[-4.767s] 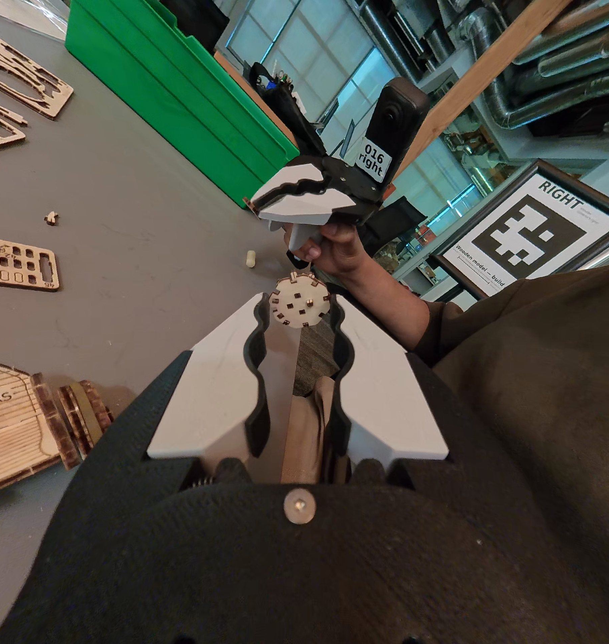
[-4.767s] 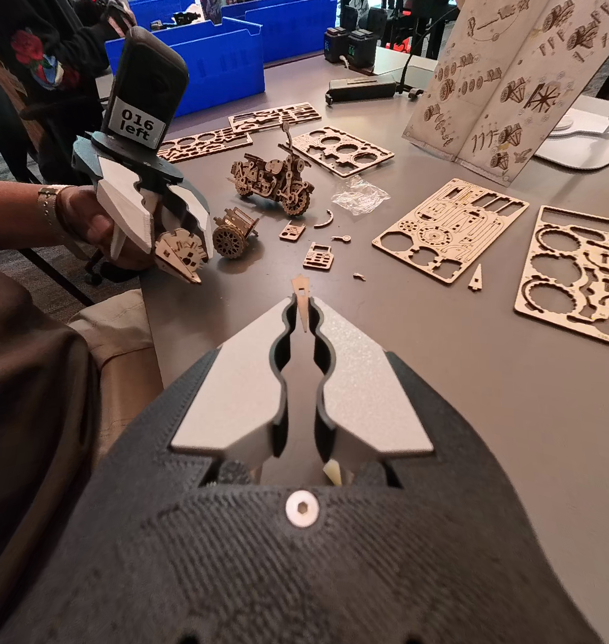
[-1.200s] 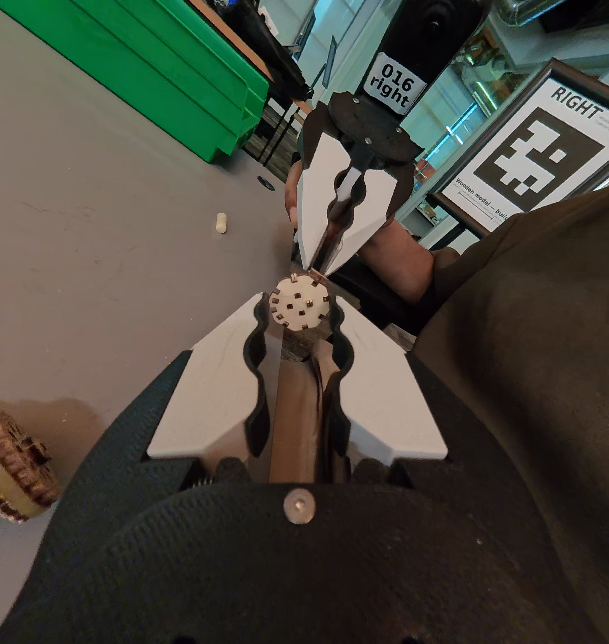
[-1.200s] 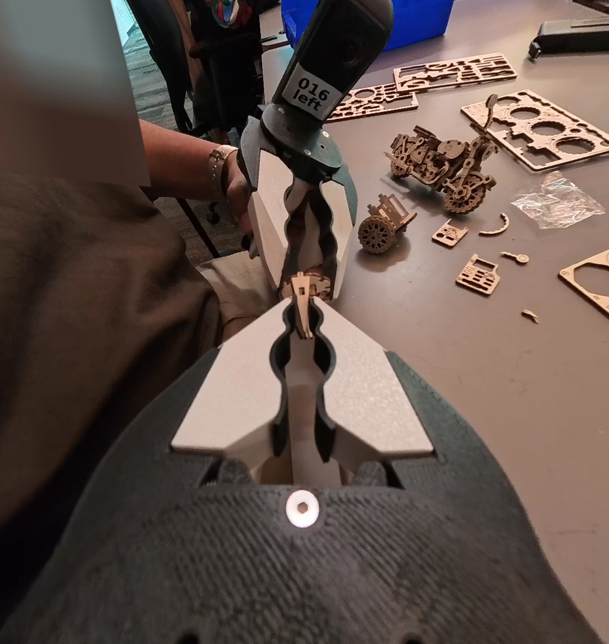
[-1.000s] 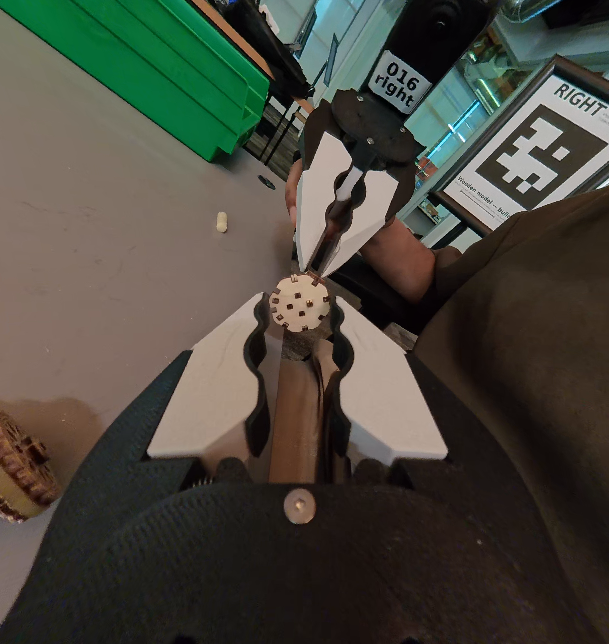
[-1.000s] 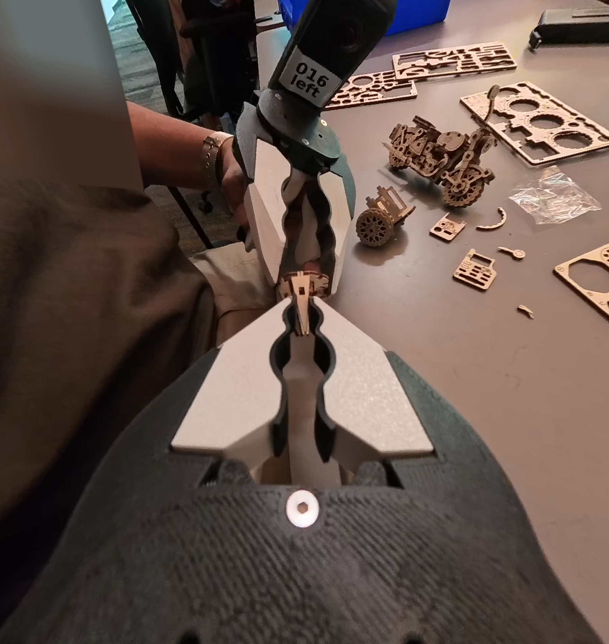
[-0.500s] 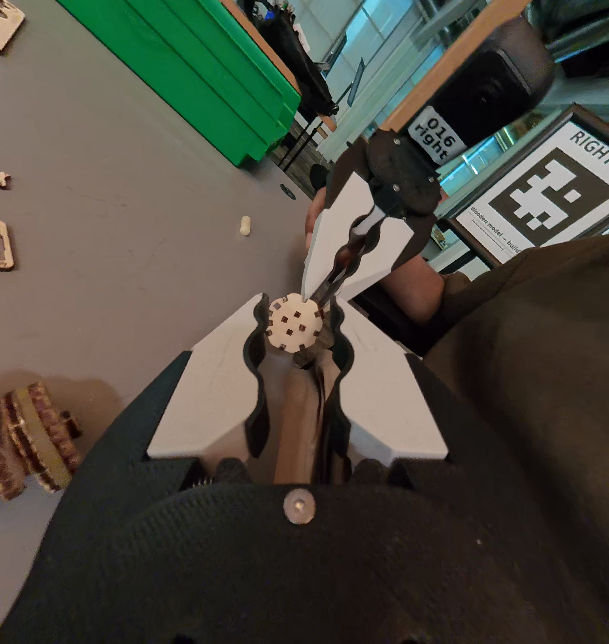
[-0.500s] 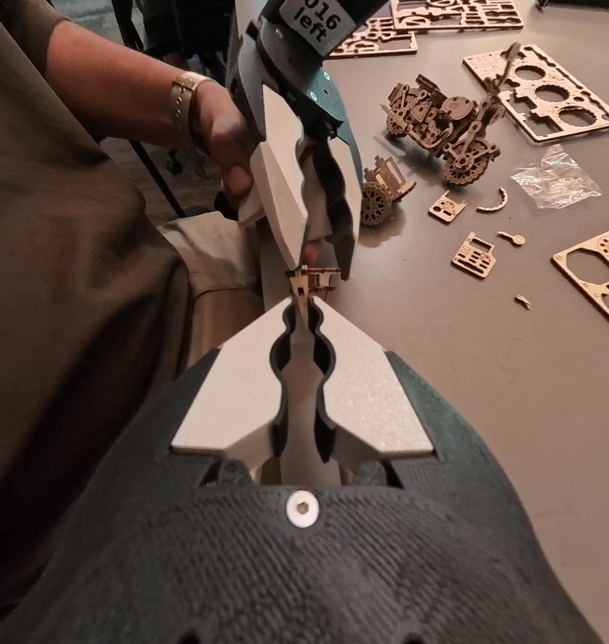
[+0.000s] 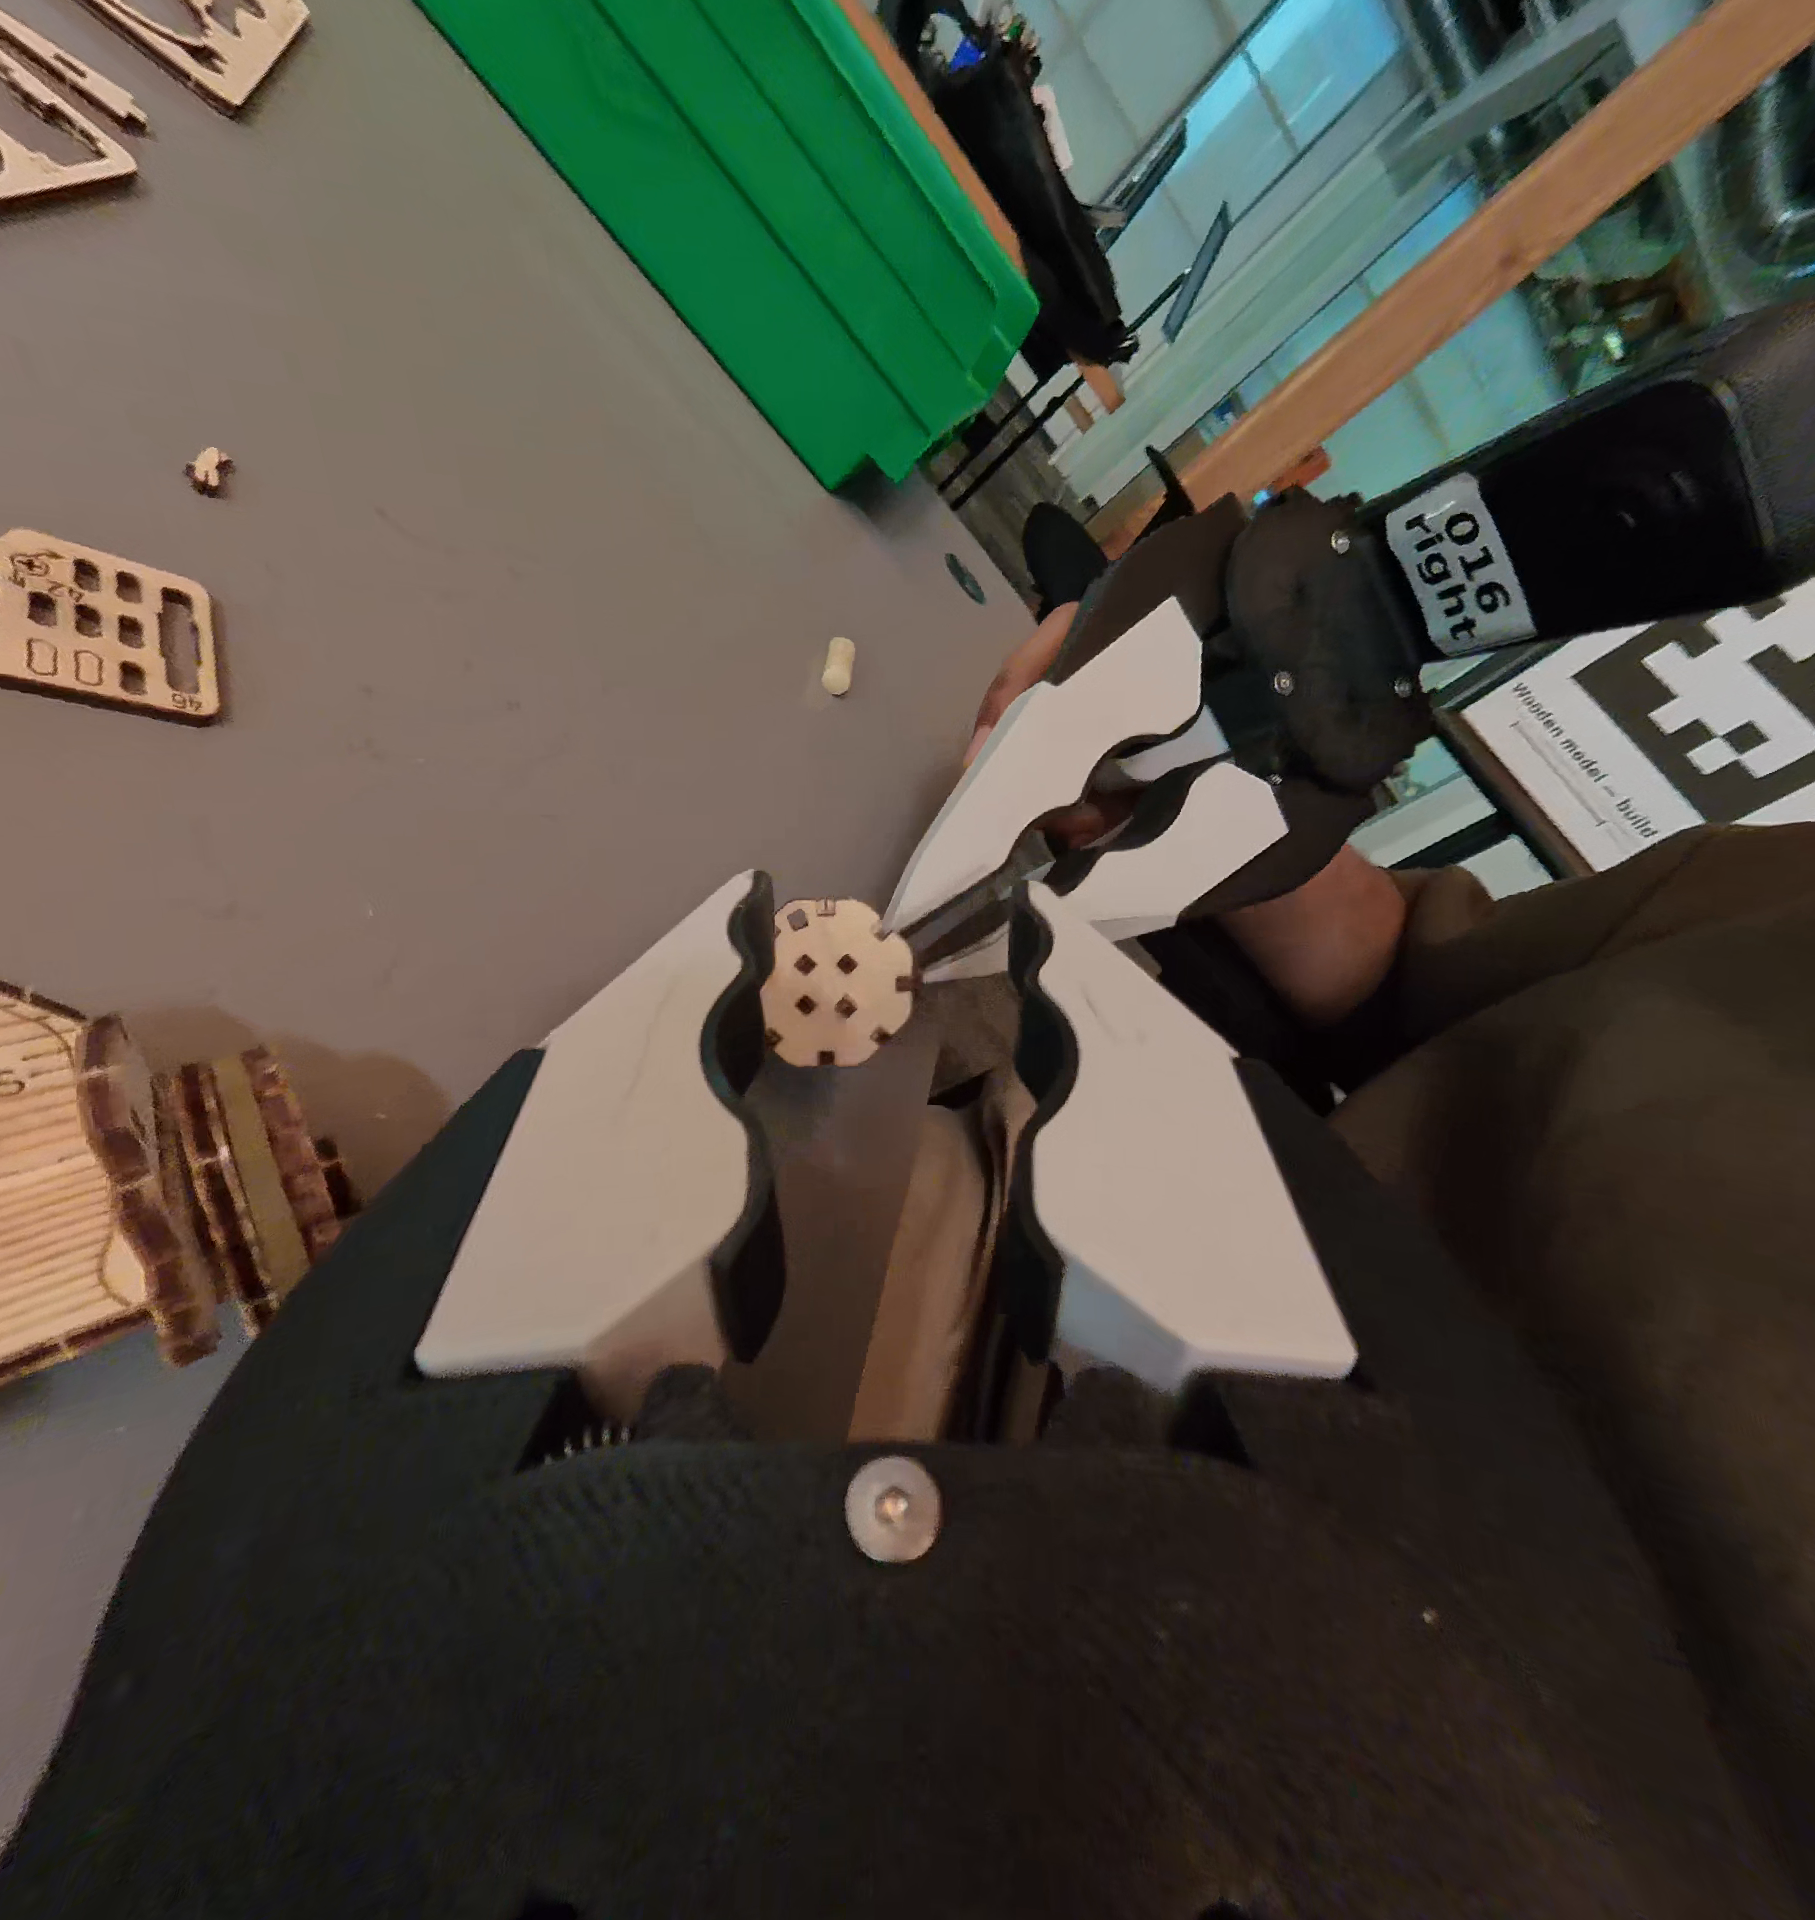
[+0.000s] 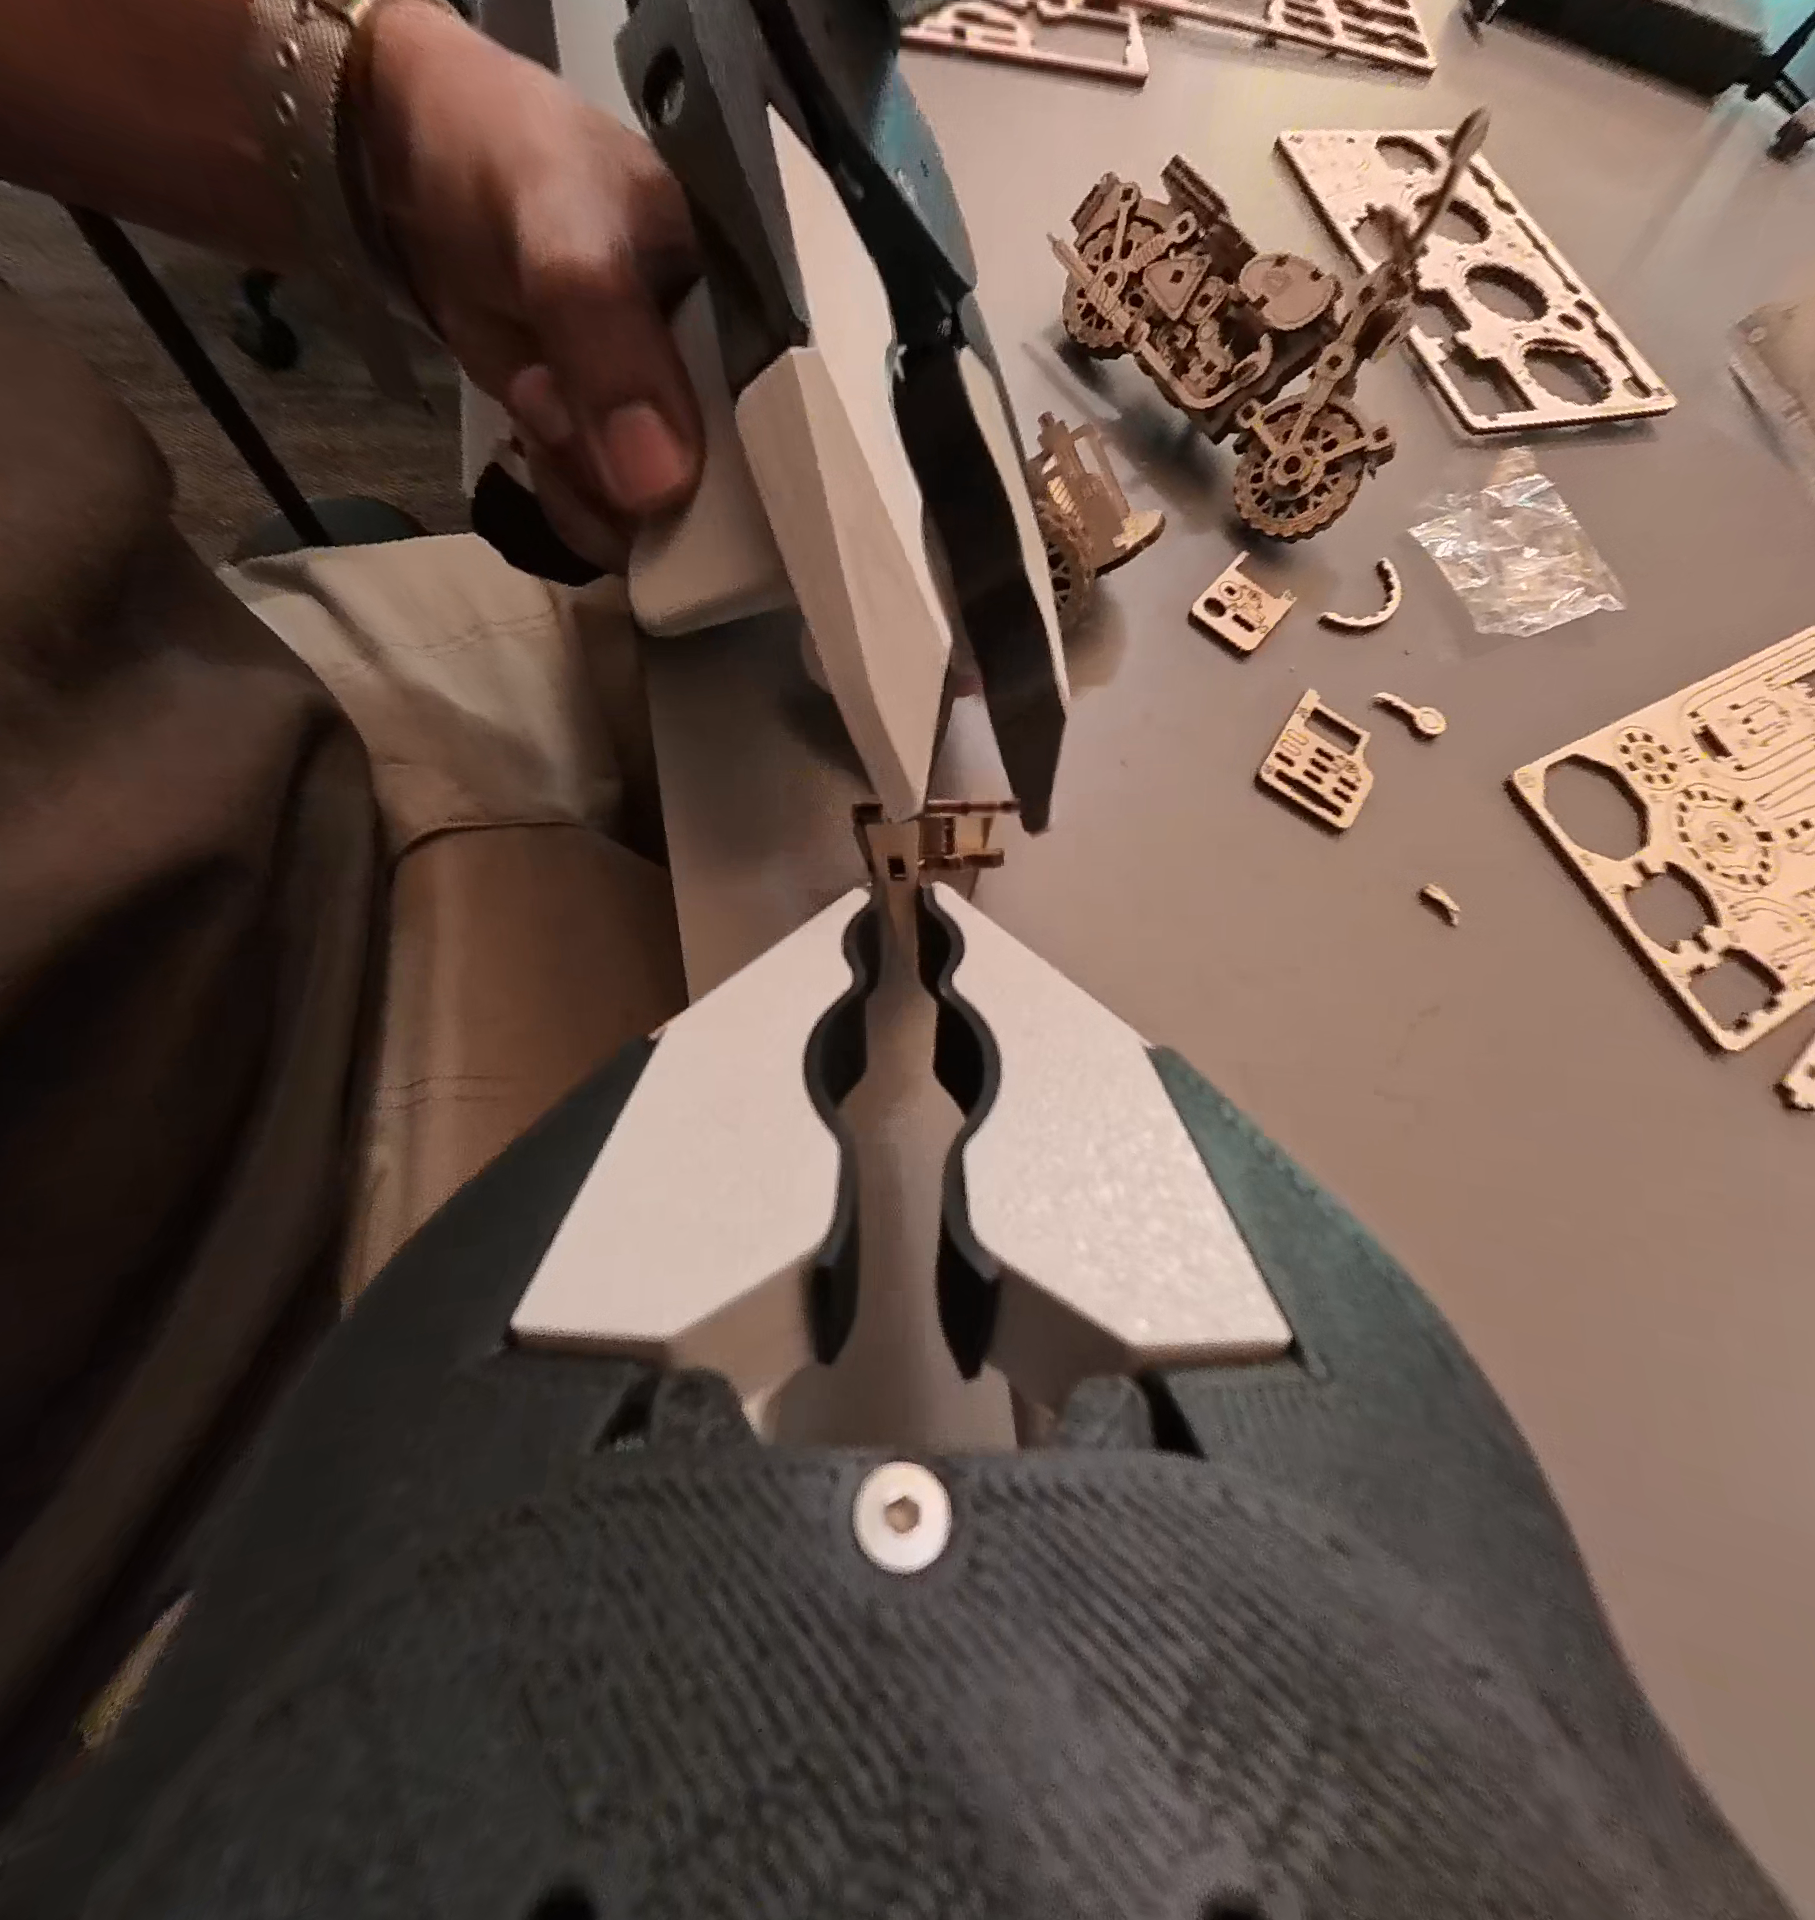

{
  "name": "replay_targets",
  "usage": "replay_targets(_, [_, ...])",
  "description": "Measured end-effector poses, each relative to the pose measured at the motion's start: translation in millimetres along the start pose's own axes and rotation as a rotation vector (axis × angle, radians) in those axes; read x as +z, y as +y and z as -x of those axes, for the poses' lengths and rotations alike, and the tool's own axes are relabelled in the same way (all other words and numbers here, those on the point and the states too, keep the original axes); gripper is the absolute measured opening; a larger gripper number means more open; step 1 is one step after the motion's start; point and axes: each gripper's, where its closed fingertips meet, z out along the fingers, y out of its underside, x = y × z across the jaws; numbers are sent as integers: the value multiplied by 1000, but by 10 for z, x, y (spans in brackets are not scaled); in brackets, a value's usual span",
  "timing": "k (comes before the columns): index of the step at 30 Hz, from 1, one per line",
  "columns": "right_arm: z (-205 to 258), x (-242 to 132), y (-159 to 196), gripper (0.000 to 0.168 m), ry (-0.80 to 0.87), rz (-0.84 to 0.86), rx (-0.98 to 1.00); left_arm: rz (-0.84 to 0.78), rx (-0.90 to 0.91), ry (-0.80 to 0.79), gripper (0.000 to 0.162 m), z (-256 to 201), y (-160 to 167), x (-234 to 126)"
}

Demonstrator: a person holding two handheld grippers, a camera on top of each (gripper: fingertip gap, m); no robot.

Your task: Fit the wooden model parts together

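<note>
Both grippers meet in the air above the near edge of the grey table [image 10: 1298, 1143], over the person's lap. The right gripper [image 10: 898, 902] is pressed together on a thin flat wooden piece [image 10: 895, 862], pinching it edge-on at its tips. The left gripper [image 9: 887, 914] stands spread, with a small round slotted wooden disc [image 9: 838, 982] lying against its left finger [image 9: 664, 1039]; whether the right finger touches it I cannot tell. The thin piece's tip meets the disc's rim. On the table behind lie a wooden motorcycle model [image 10: 1225, 312], punched plywood sheets [image 10: 1713, 862], a clear plastic bag [image 10: 1516, 545], small loose parts, and green bins [image 9: 778, 208].
</note>
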Motion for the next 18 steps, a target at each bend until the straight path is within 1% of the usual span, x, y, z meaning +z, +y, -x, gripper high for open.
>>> replay_targets(1, [8, 25, 15, 4, -4, 5, 1, 1, 6, -12, 44, 11, 1, 2])
replay_targets(7, [-20, 96, 47, 4, 10, 16, -6, -6, 29, -53, 46, 19, -67, -68])
replay_targets(11, [-46, 82, 51, 4, 21, 8, -13, -6, 61, -75, 46, -46, -152, -204])
replay_targets(13, [-20, 68, 25, 4, 8, -18, -37, 40, 140, -109, 45, -47, -95, -258])
replay_targets(15, [9, 58, 4, 4, 11, -35, -91, 113, 262, -176, 47, 32, 30, -274])
replay_targets(18, [7, 74, 35, 4, 69, -6, -202, 212, 411, -264, 59, 168, 210, -230])
